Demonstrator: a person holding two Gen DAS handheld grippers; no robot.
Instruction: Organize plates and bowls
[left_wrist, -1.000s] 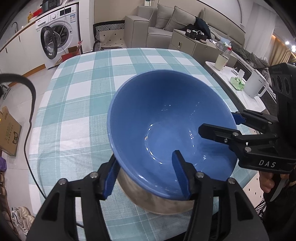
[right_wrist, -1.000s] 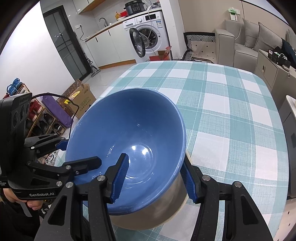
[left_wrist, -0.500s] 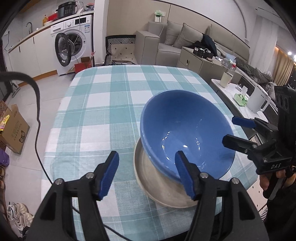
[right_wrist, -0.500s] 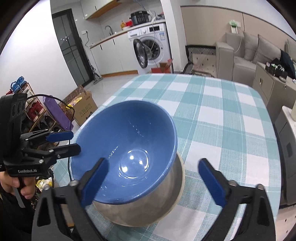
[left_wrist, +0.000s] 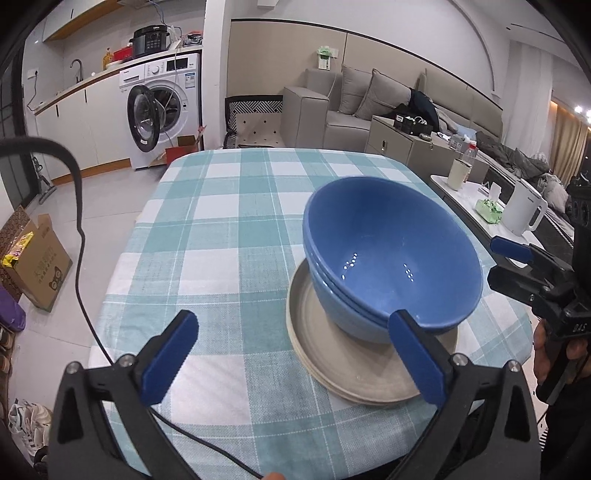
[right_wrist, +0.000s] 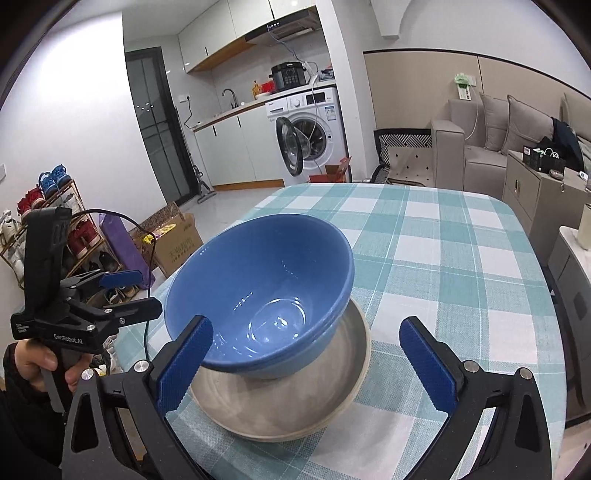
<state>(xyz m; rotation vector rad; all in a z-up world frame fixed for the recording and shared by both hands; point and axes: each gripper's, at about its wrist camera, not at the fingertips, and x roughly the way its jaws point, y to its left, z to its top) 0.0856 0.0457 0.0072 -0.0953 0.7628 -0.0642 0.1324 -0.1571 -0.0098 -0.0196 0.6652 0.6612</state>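
Fingers (left_wrist: 170, 358) of the left gripper (left_wrist: 291, 360) have just spread wide, empty; the right gripper (right_wrist: 306, 365) gapes too. Stacked blue bowls (left_wrist: 391, 254) sit on beige plates (left_wrist: 354, 373), on the table (left_wrist: 221, 229).

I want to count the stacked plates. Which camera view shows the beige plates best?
The left wrist view: the beige plates show layered rims at their near edge. In the right wrist view, a blue finger covers part of the rim.

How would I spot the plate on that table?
Find the checked teal-and-white tablecloth. Near its front edge blue bowls sit nested. The beige plate lies directly beneath them: flat, wider than the bowls, and the only dish that isn't blue.
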